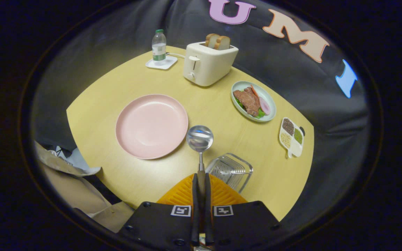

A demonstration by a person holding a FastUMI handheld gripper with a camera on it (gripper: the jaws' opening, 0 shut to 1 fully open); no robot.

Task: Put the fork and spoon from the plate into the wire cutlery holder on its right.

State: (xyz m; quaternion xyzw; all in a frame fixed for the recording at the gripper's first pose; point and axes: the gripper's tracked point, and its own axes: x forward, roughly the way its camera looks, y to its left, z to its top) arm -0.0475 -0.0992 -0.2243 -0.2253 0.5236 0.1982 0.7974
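My gripper (pixel 201 181) is shut on the handle of a metal spoon (pixel 200 138), whose round bowl sticks out ahead of the fingers, held above the table. The pink plate (pixel 151 126) lies just left of the spoon bowl with nothing on it. The wire cutlery holder (pixel 229 169) stands on the table just right of my fingers, partly hidden behind them. Thin metal tines or wires show inside it, and I cannot tell whether the fork is in it.
On the round yellow table (pixel 222 115) stand a white toaster (pixel 208 63) with bread, a water bottle (pixel 159 46) on a coaster, a plate of food (pixel 253 101) and a small divided dish (pixel 291 137). A person's sleeve (pixel 75 184) is left of the gripper.
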